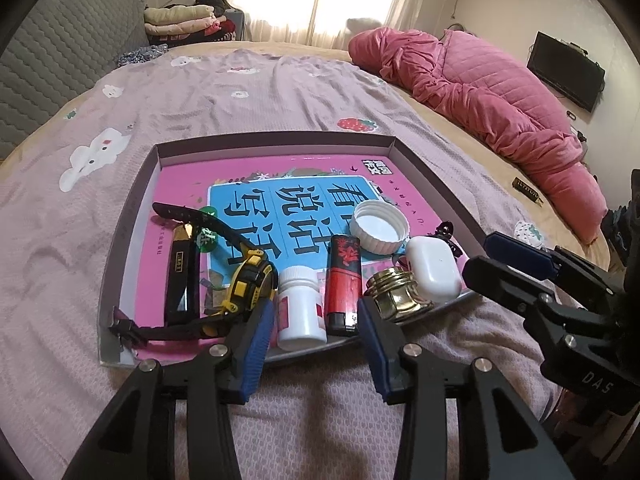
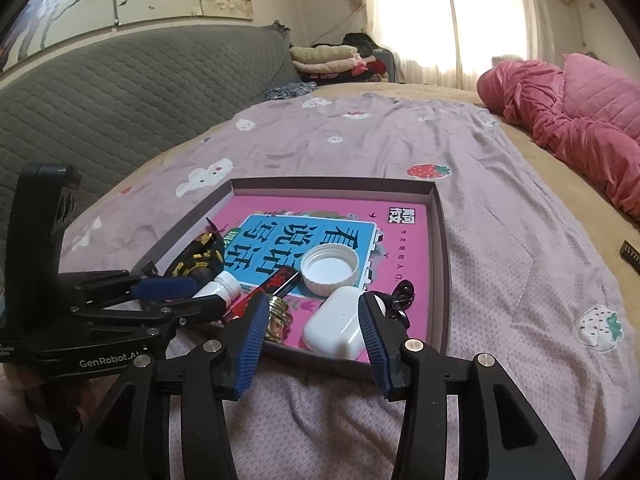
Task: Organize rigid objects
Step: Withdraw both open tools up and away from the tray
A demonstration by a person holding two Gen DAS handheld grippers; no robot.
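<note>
A shallow box tray (image 1: pixel 276 142) (image 2: pixel 438 216) lies on the bed with a pink book as its floor. Along its near edge stand a black-gold bar (image 1: pixel 182 276), a yellow tape measure (image 1: pixel 250 280), a white pill bottle (image 1: pixel 300 308) (image 2: pixel 218 290), a red lighter (image 1: pixel 342 280) (image 2: pixel 280 280), a gold cap (image 1: pixel 396 292) (image 2: pixel 278 316), a white earbud case (image 1: pixel 432 270) (image 2: pixel 338 328), a white lid (image 1: pixel 380 228) (image 2: pixel 330 270) and a black clip (image 1: pixel 444 232) (image 2: pixel 400 300). My left gripper (image 1: pixel 316 344) is open before the pill bottle. My right gripper (image 2: pixel 314 344) is open before the earbud case.
A lilac printed blanket (image 1: pixel 240 100) covers the bed. A pink quilt (image 1: pixel 500 92) lies bunched at the right. A small dark bar (image 1: pixel 526 190) lies on the tan sheet right of the tray. A grey sofa (image 2: pixel 100 92) and folded clothes (image 2: pixel 328 60) stand behind.
</note>
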